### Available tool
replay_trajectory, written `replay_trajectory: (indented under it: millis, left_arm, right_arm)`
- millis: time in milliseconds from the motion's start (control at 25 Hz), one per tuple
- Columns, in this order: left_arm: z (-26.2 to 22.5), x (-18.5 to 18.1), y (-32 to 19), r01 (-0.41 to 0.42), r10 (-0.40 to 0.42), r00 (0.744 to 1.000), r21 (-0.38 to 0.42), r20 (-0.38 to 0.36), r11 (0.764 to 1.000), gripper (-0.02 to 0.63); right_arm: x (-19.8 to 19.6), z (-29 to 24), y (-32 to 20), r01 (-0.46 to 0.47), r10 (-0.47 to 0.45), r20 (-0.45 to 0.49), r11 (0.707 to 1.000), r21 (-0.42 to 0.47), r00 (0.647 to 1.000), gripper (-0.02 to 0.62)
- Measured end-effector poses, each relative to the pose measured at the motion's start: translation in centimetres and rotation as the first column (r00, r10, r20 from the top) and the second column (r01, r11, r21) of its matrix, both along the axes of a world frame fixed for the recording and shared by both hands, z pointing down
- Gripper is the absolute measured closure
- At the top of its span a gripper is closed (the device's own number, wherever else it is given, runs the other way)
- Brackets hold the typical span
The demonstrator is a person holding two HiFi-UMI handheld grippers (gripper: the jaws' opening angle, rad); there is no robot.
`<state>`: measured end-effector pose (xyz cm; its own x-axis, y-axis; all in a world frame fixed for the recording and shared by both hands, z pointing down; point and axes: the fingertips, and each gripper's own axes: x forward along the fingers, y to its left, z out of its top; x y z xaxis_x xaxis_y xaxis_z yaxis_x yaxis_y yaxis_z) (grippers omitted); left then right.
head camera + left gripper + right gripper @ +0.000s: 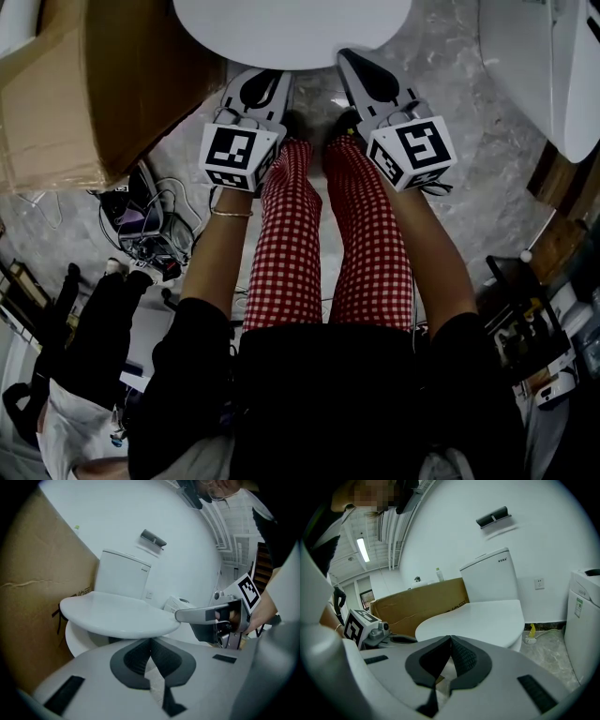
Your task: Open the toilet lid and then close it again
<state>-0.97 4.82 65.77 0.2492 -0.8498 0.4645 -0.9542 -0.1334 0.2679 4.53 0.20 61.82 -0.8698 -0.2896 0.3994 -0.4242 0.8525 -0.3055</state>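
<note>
Currently, a cardboard box (84,84) stands far left. The left gripper (265,82), jaws closed and empty, sits at the near edge of the lowered toilet lid (291,28), far centre. The right gripper (359,70), jaws also closed on nothing, sits alongside.

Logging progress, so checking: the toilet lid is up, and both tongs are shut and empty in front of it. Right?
Not quite. The lid is down, lying flat, as the right gripper view shows. The left tongs and right tongs are indeed shut and empty in front of it.
</note>
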Motion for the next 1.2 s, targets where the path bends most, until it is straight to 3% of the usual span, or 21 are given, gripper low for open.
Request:
replay_trajectory:
  millis: [1200]
  left_arm:
    - [4.1,0.6,0.6,0.008,-0.008,1.000,-0.031,-0.012,0.999,0.603]
  right_arm:
    - [0.4,3.6,0.5,0.020,-0.020,0.000,1.000,-0.010,1.000,0.577]
